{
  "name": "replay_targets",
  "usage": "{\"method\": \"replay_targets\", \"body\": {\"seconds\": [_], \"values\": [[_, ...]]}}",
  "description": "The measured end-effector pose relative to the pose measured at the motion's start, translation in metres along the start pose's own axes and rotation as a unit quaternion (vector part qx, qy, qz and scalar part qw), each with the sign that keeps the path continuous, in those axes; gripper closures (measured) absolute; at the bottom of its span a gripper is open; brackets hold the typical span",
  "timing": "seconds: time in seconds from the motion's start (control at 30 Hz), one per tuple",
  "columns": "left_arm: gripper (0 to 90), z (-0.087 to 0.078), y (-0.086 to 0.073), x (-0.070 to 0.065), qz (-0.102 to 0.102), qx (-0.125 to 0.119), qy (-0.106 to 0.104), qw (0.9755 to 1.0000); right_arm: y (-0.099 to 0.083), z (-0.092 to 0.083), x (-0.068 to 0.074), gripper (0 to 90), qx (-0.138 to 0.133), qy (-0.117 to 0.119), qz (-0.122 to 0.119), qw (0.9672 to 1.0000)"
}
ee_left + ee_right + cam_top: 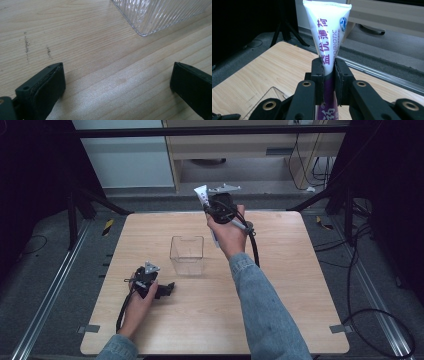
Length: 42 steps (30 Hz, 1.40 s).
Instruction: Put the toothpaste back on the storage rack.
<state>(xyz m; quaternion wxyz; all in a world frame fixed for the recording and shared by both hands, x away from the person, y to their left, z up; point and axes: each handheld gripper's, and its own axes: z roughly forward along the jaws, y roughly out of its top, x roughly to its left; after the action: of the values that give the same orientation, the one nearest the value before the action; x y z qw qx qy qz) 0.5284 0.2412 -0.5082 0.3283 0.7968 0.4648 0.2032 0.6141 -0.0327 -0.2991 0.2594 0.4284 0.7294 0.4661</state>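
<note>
A white and purple tube (329, 37) with purple lettering stands upright between the pads of my right gripper (328, 71), which is shut on it. In the high view that right gripper (210, 206) is raised over the far edge of the table, the tube (201, 195) sticking up from it. A clear ribbed plastic box (187, 255) stands empty at the table's middle. My left gripper (170, 289) rests on the wood near the box's left front corner, open, with bare table between its fingers (42, 87). The box's corner (160, 15) shows just ahead of it.
The wooden table (280, 290) is ringed by metal rails and dark floor with cables (360, 270). A cabinet (240, 145) stands beyond the far edge. Black tripod legs (100, 202) flank the back corners.
</note>
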Motion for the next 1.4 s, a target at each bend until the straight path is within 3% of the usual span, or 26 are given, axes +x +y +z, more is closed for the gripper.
{"method": "replay_targets", "body": {"seconds": [0.37,1.4], "values": [[0.0,0.000,0.000,0.000,0.000,0.000,0.000,1.0000,0.004,0.013,0.007,79.4,-0.005,0.003,-0.001,1.0000],[0.0,0.000,0.000,0.000,0.000,0.000,0.000,1.0000,0.011,0.027,0.030,79.4,-0.032,0.018,0.001,0.9993]]}}
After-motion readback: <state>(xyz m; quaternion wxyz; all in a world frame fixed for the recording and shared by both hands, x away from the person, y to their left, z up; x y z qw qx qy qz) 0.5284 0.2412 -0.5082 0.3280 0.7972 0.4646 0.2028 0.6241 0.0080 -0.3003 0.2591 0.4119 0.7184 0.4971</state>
